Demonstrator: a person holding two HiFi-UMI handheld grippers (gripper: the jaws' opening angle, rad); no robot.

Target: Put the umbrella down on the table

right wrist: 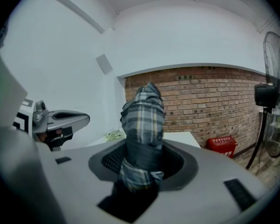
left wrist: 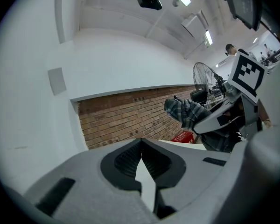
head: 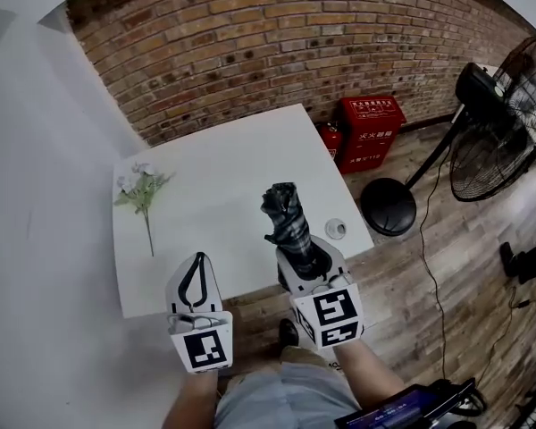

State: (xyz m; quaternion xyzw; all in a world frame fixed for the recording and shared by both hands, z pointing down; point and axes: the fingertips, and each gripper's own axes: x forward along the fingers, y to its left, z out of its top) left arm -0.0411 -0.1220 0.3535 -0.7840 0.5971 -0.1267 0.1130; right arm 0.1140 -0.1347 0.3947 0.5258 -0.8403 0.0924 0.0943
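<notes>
the umbrella [head: 284, 214] isn't down yet. the folded plaid bundle is clamped in the right gripper [head: 305, 256], jaws pressed on its lower part, and it juts out ahead of them over the near edge of the white table [head: 223, 164], not resting on it as far as i can see. the laying-down itself is left, i'd say. the left gripper [head: 197, 262] is alongside, pinched closed on nothing.

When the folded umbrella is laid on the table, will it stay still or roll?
It may roll a little: the umbrella is roughly cylindrical and the white table looks smooth. Its loose plaid folds probably damp that. It seems stiff inside, standing unsupported above the right gripper.
</notes>
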